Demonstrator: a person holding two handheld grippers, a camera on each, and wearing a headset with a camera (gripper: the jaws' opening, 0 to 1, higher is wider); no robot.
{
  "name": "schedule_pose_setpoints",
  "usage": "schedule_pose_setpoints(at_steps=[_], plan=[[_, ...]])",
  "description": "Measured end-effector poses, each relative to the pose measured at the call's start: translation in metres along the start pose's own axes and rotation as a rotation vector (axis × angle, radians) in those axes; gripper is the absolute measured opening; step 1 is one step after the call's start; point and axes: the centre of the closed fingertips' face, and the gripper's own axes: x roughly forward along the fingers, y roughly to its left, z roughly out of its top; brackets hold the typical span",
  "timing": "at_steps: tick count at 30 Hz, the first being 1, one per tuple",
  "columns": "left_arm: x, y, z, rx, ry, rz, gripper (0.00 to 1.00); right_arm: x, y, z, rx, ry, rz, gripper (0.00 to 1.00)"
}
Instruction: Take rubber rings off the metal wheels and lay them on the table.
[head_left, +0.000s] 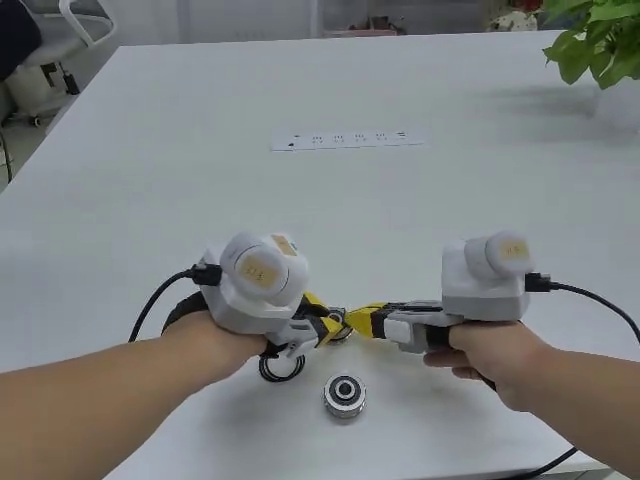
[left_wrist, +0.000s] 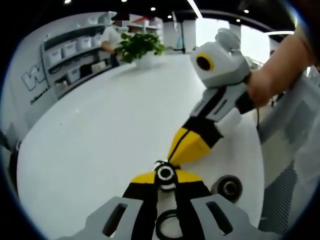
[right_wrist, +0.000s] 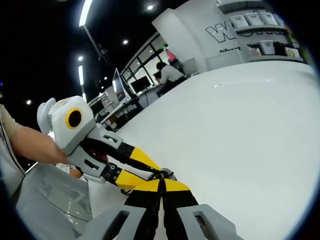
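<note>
A small metal wheel (left_wrist: 165, 173) with a black rubber ring on it is held above the table, my left gripper (left_wrist: 165, 178) shut on its sides. My right gripper (right_wrist: 161, 180) meets it head-on from the other side, jaws pressed together on the ring at the wheel's rim. In the head view the two yellow tips touch at the wheel (head_left: 342, 332) near the table's front edge. Below them a bare metal wheel (head_left: 345, 394) lies flat on the table, and a loose black rubber ring (head_left: 282, 368) lies to its left.
The white table (head_left: 330, 210) stretches far ahead, with a white power strip (head_left: 348, 139) at mid-distance. A green plant (head_left: 600, 40) stands at the far right corner. Black cables trail from both grippers. An office chair (head_left: 50, 40) is at far left.
</note>
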Motion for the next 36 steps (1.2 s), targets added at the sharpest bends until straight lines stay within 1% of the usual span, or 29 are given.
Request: schedule_pose_setpoints(at_steps=[7, 15, 16, 17, 18, 19, 20, 22, 25, 28, 30, 33, 36], plan=[[0.0, 0.0, 0.0, 0.003, 0.0, -0.002, 0.13, -0.001, 0.0, 0.0, 0.015, -0.009, 0.012, 0.0], [0.001, -0.001, 0.0, 0.006, -0.001, -0.003, 0.12, -0.001, 0.004, 0.0, 0.021, -0.011, 0.029, 0.0], [0.001, -0.001, 0.0, 0.006, -0.001, -0.003, 0.12, -0.001, 0.006, 0.001, 0.027, -0.021, 0.038, 0.0], [0.001, -0.001, 0.0, 0.006, -0.001, -0.003, 0.12, 0.0, 0.006, 0.001, 0.027, -0.017, 0.038, 0.0], [0.001, -0.001, 0.0, 0.005, -0.002, -0.002, 0.12, 0.0, 0.009, 0.001, 0.017, -0.016, 0.052, 0.0], [0.001, -0.001, 0.0, 0.006, -0.002, -0.001, 0.12, 0.0, 0.016, 0.001, 0.01, -0.011, 0.088, 0.0], [0.001, -0.001, 0.0, 0.004, -0.002, -0.001, 0.12, -0.001, 0.016, 0.004, 0.023, -0.026, 0.077, 0.0], [0.001, -0.001, 0.001, -0.002, -0.003, 0.001, 0.13, -0.001, 0.015, 0.005, 0.012, -0.024, 0.075, 0.0], [0.001, -0.001, 0.001, -0.014, -0.002, 0.003, 0.13, -0.002, 0.013, 0.004, 0.023, -0.024, 0.072, 0.0], [0.001, 0.0, 0.001, -0.048, -0.009, 0.001, 0.13, -0.004, 0.009, 0.003, 0.029, -0.023, 0.059, 0.0], [0.001, 0.0, 0.001, -0.056, -0.012, -0.001, 0.13, -0.005, 0.007, 0.002, 0.031, -0.021, 0.05, 0.0], [0.001, -0.001, 0.001, -0.052, -0.01, -0.007, 0.14, -0.006, 0.006, 0.002, 0.034, -0.018, 0.043, 0.0], [-0.001, -0.001, 0.001, -0.068, -0.004, -0.012, 0.14, -0.006, 0.007, 0.003, 0.037, -0.018, 0.042, 0.0]])
